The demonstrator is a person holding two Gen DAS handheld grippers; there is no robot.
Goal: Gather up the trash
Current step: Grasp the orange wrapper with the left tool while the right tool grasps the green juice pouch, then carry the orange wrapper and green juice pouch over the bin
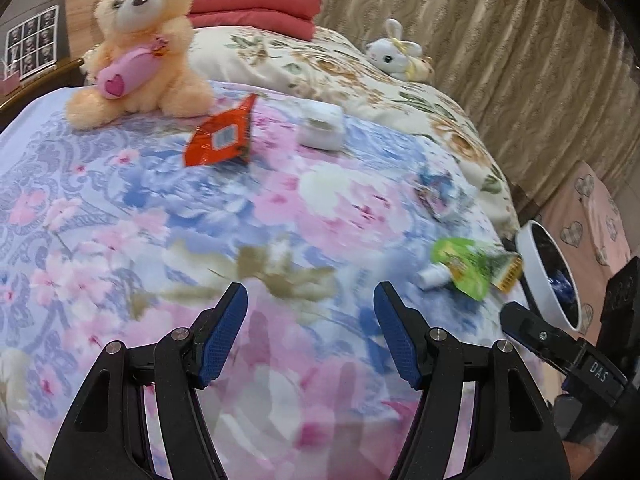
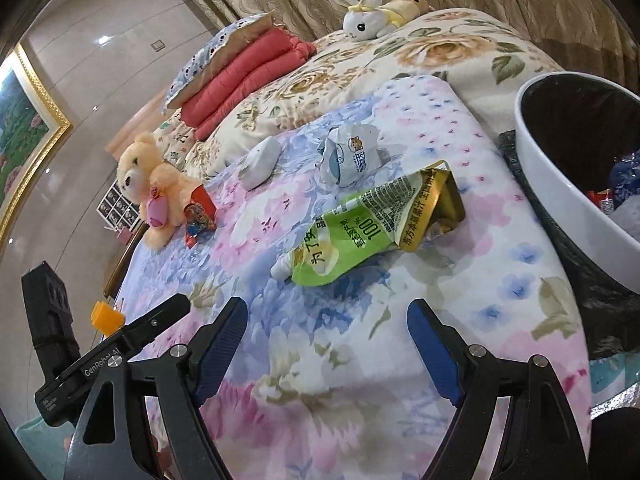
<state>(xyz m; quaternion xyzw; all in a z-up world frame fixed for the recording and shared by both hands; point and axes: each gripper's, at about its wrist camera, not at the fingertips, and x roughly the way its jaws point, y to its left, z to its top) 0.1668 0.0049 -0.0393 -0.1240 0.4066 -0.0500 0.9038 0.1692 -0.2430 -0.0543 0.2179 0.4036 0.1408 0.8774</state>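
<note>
Blue-padded fingers of the right claw stand wide apart and empty over the floral bedspread. Straight ahead at twelve o'clock lies the green drink pouch, flattened, its white spout toward seven o'clock and its torn gold end toward two. It looks light, limp and rather slick, so a pinch across the stiffer spout neck or a side seam would probably hold better than the flat middle. Beyond it rest a crumpled white-and-blue wrapper and a white tissue pack. At three o'clock stands the white bin, already holding scraps. The left claw is likewise spread and empty, the orange snack packet at eleven o'clock.
</note>
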